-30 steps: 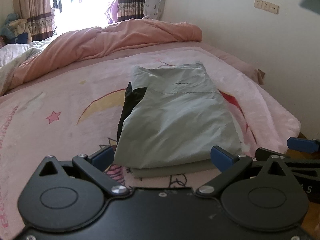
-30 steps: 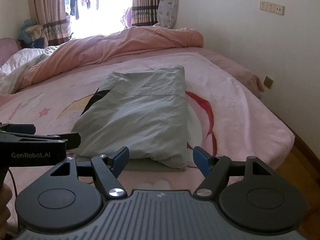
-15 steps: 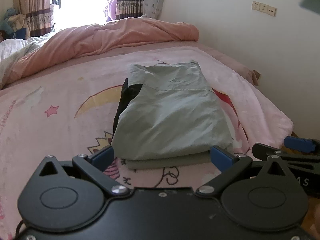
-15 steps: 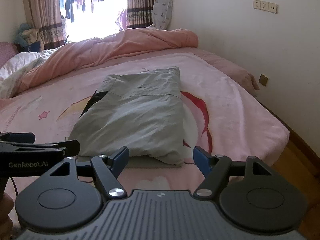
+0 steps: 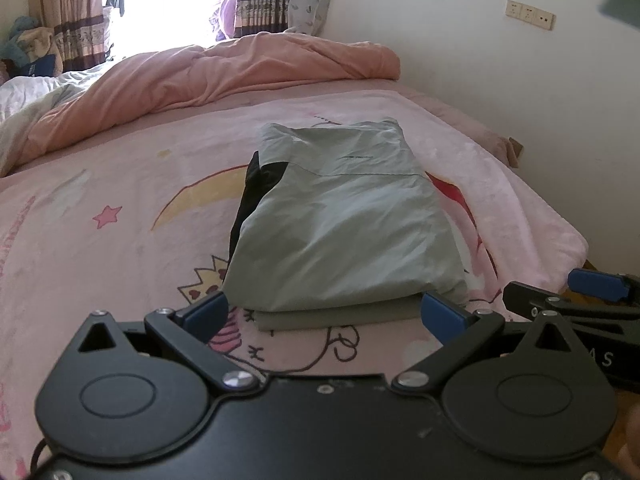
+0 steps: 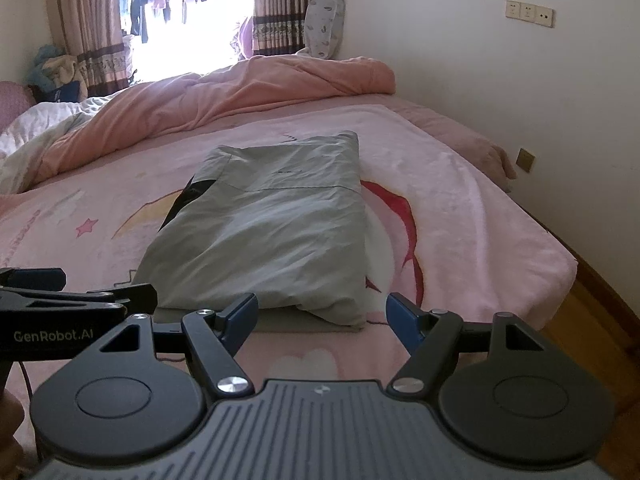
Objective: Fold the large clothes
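Observation:
A folded pale grey-green garment [image 5: 344, 216] [image 6: 272, 232] with a black inner panel [image 5: 256, 188] showing at its left side lies in a neat rectangle on the pink blanket [image 5: 120, 208]. My left gripper [image 5: 326, 312] hovers just before the garment's near edge, open, with nothing between its blue pads. My right gripper [image 6: 320, 314] is likewise open and empty, in front of the garment's near right corner. Each gripper appears at the edge of the other's view: the right one [image 5: 576, 300] and the left one [image 6: 68, 296].
A rumpled pink duvet [image 6: 240, 92] and a white quilt [image 6: 36, 128] are heaped at the far side of the bed. A wall [image 6: 500, 80] runs along the right. The bed's near right corner [image 6: 560, 256] drops to a wooden floor [image 6: 592, 328].
Both views have pulled back a little from the garment, which now sits slightly further from the fingers. The garment itself has not moved and both grippers stay open.

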Demonstrator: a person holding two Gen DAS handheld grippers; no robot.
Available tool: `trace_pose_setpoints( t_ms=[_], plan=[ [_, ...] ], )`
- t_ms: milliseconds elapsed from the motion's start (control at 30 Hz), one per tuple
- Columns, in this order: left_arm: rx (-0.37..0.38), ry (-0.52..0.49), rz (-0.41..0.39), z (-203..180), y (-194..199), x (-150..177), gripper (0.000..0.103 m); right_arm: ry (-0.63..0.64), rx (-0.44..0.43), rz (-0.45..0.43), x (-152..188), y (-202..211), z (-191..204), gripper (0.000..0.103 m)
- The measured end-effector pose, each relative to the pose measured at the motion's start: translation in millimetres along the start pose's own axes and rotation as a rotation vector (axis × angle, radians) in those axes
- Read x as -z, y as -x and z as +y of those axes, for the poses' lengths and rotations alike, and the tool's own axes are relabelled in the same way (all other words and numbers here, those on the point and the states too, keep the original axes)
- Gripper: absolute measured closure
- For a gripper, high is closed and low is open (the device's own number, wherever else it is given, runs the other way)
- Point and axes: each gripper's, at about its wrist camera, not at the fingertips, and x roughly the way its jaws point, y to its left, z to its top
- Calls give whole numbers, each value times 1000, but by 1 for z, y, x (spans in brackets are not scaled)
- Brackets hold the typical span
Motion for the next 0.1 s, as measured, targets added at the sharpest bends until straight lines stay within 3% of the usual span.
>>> trace_pose_setpoints(
  t_ms=[100],
  plan=[
    [-14,-1,-12,0,2,1,0,4,-5,-2,0,0,0,17]
  ],
)
